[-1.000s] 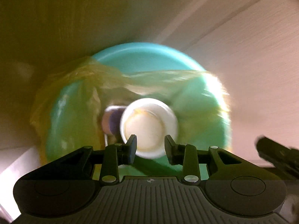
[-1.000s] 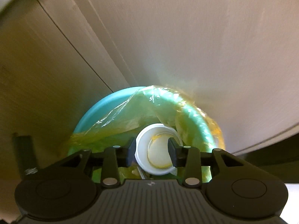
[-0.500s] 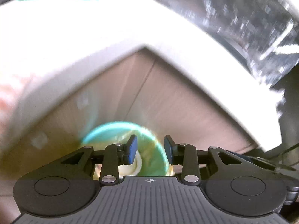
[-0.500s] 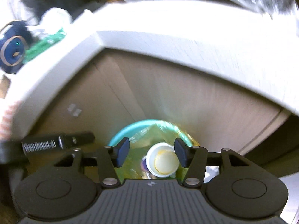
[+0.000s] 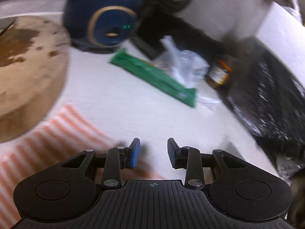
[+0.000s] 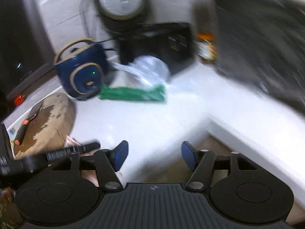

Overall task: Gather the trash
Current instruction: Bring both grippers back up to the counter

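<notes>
My right gripper has just been opening and now stands wide with nothing between its fingers; my left gripper is half open, also empty. The green wrapper lies flat on the white counter, touching crumpled clear plastic, near the blue cooker. Both look light, limp and slippery; I'd pinch the wrapper's near end.

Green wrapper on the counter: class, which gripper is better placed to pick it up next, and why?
Probably the left gripper: the green wrapper lies straight beyond its empty fingers. From the right gripper, whose empty jaws have just been opening, it sits off to the left.
</notes>
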`<action>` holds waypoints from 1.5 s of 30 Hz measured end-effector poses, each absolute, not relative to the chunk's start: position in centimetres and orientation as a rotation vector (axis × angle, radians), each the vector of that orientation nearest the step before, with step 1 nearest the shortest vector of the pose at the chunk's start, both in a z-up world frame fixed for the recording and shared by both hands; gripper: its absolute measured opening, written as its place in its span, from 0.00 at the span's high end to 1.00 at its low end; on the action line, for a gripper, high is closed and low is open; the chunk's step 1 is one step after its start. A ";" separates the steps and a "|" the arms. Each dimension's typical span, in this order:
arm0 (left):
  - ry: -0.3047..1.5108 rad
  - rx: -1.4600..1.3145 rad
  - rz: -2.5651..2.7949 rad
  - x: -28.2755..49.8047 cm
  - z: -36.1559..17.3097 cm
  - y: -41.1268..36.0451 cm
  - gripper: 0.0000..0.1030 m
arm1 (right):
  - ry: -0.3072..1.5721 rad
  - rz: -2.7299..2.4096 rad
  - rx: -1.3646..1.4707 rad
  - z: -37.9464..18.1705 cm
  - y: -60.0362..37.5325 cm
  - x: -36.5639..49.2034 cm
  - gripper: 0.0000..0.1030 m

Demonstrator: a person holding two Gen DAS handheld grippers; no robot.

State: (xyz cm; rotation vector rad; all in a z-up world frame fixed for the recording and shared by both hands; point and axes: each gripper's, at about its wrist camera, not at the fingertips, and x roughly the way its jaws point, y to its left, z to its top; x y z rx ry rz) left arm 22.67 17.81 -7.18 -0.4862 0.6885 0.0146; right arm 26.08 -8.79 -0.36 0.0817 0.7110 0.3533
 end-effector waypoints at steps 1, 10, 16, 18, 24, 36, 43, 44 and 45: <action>0.693 -0.494 0.017 22.8 -7.5 18.5 0.66 | 0.705 0.363 0.047 0.0 -7.2 27.2 0.35; 0.644 -0.509 -0.006 22.9 -9.6 20.9 0.67 | 0.696 0.337 -0.320 -2.0 3.2 37.3 0.35; 0.649 -0.458 -0.011 23.0 -9.2 19.5 0.67 | 0.692 0.382 -0.497 -5.4 5.6 43.1 0.35; 0.658 -0.473 -0.025 23.1 -8.8 19.3 0.67 | 0.705 0.392 -0.528 -6.4 5.8 44.4 0.35; 0.657 -0.543 -0.060 23.7 -6.8 19.7 0.67 | 0.793 0.404 -0.471 -8.1 5.1 47.1 0.53; 0.756 -0.625 -0.008 28.4 -7.5 20.4 0.67 | 0.931 0.631 -0.197 -5.0 2.3 39.1 0.93; 0.774 -0.656 0.020 28.9 -8.1 20.4 0.67 | 0.914 0.689 -0.098 -4.6 1.0 34.1 0.93; 0.775 -0.663 0.023 29.0 -8.2 20.4 0.67 | 0.898 0.671 -0.089 -4.5 0.5 33.7 0.93; 0.777 -0.670 0.028 29.1 -8.2 20.4 0.67 | 0.876 0.648 -0.083 -4.3 -0.1 33.4 0.91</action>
